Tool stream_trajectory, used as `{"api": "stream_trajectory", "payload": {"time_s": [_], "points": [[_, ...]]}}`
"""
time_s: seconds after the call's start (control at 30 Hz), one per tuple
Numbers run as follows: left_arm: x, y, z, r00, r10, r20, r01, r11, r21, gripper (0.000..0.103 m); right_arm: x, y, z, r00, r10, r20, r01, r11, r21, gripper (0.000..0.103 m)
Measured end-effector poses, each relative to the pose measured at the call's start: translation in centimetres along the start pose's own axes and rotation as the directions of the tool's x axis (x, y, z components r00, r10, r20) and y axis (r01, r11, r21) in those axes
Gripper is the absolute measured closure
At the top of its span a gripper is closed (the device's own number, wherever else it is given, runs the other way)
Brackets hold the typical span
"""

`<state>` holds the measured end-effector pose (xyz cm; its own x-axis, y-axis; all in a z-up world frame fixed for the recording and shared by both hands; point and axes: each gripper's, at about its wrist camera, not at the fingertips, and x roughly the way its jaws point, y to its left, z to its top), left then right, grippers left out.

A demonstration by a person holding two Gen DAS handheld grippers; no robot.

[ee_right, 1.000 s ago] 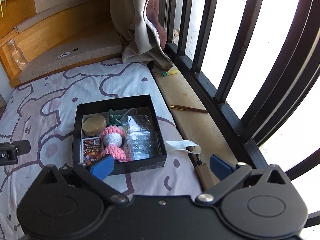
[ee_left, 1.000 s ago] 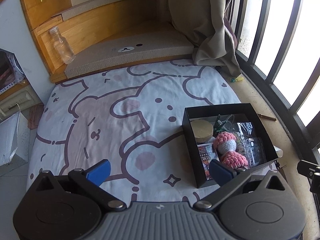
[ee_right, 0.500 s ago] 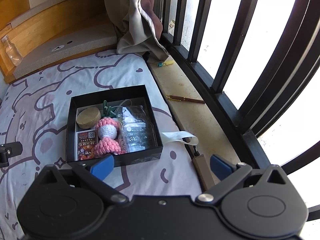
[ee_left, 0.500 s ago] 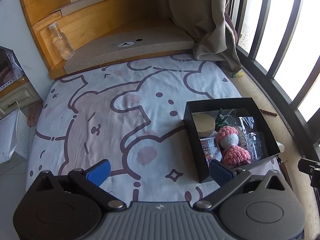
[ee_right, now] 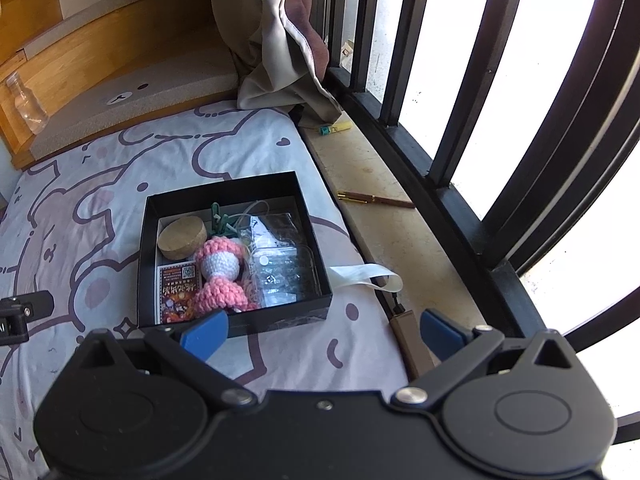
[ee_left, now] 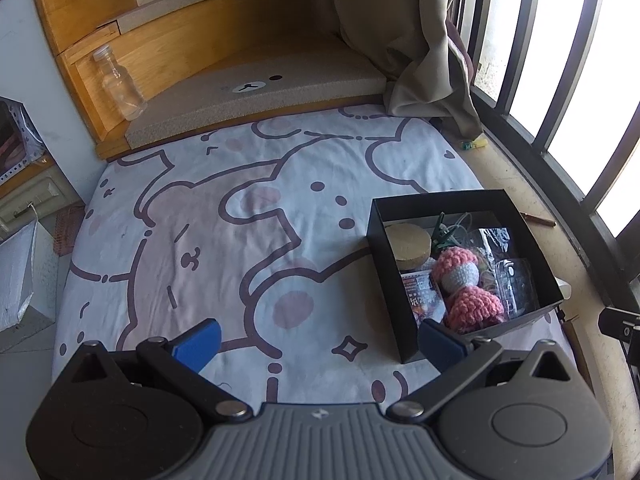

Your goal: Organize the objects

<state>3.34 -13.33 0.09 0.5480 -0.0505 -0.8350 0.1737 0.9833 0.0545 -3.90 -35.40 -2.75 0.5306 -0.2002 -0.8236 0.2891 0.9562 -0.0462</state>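
While both grippers gape empty, black box [ee_right: 236,322] filled, on bedsheet [ee_left: 240,240]

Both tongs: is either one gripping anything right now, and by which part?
Nothing is held. The left tongs and right tongs are both open, with only the bedsheet between their fingers; the black box lies untouched.

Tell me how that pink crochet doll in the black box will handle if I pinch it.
The pink crochet doll looks like soft yarn, so it probably squashes and flexes at its narrow waist. Likely light. It lies against crinkly clear bags in the black box, which might drag along.
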Motion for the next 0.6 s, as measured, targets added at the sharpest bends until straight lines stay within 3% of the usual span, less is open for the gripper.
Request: {"api": "stream_trajectory", "payload": {"time_s": [0.6], "points": [[0.1, -0.17, -0.07, 1.0, -0.004, -0.001, 0.004, 1.0, -0.002, 0.0, 0.05, -0.08, 0.05, 1.0, 0.012, -0.003, -0.012, 1.0, -0.001, 0.0]]}}
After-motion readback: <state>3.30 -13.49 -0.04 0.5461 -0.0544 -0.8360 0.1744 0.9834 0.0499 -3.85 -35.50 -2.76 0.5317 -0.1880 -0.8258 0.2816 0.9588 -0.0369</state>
